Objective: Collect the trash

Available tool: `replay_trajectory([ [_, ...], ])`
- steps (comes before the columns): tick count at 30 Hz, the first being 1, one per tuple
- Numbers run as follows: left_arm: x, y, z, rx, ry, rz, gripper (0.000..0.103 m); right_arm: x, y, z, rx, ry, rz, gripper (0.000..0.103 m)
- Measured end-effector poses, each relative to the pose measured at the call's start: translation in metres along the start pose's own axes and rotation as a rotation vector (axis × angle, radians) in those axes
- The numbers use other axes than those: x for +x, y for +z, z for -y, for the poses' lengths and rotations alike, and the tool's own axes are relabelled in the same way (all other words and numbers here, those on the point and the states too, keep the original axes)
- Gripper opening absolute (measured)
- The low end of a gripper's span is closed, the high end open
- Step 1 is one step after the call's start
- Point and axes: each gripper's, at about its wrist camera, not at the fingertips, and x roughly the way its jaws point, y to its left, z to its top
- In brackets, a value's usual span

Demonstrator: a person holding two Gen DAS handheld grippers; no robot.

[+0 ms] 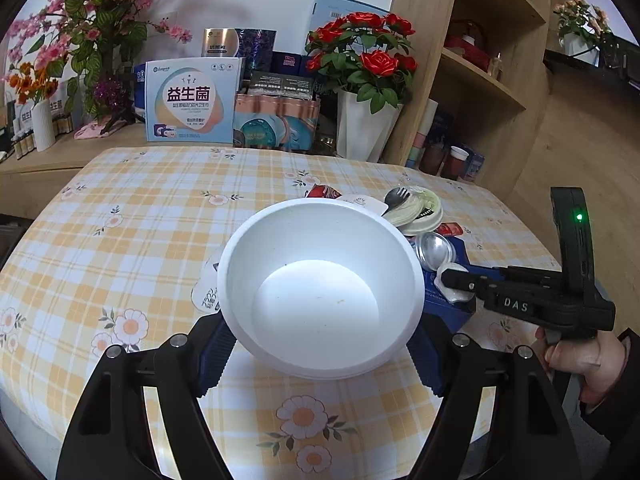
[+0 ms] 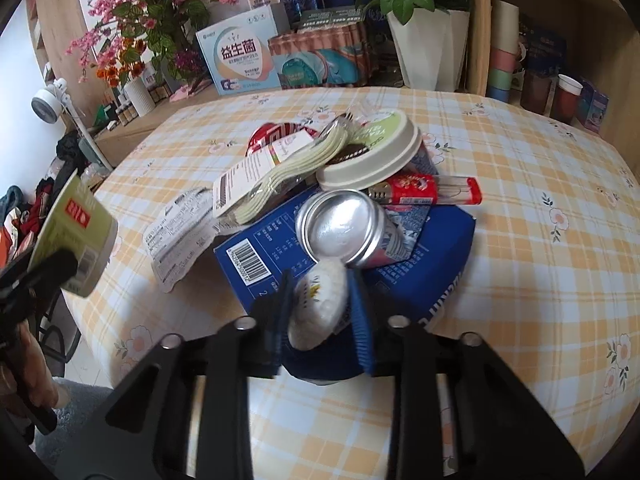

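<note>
My left gripper point(image 1: 320, 344) is shut on a white foam bowl point(image 1: 320, 288), empty, held above the checked tablecloth; the bowl's green outside point(image 2: 76, 236) shows at the left of the right wrist view. My right gripper point(image 2: 320, 304) is shut on a small crumpled white wrapper point(image 2: 318, 304) at the near edge of the trash pile; it also shows in the left wrist view point(image 1: 452, 284). The pile holds a blue box point(image 2: 424, 256), a silver can point(image 2: 344, 232), a round paper lid point(image 2: 372, 152), a red wrapper point(image 2: 416, 188) and a plastic cutlery pack point(image 2: 288, 168).
A printed paper label point(image 2: 180, 232) lies on the tablecloth point(image 2: 540, 200) left of the pile. Boxes point(image 1: 190, 100), flower pots point(image 1: 364, 124) and a wooden shelf point(image 1: 480, 80) stand behind the table. Cups point(image 2: 568, 96) sit low on the shelf.
</note>
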Motion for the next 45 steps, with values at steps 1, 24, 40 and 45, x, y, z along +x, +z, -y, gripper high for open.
replay_trajectory([
  [1, -0.001, -0.001, -0.001, -0.012, -0.004, 0.0, 0.074, -0.002, 0.0, 0.001, 0.0, 0.001, 0.002, 0.024],
  [24, -0.013, -0.012, 0.007, -0.037, -0.026, -0.023, 0.074, -0.02, -0.006, 0.0, 0.036, 0.067, 0.035, 0.019],
  [40, -0.077, -0.023, 0.055, 0.026, -0.083, -0.049, 0.074, -0.121, -0.021, -0.003, 0.066, 0.128, 0.164, 0.019],
  [45, -0.105, -0.035, 0.072, 0.047, -0.104, -0.074, 0.074, -0.154, -0.038, -0.007, 0.047, 0.141, 0.189, 0.019],
])
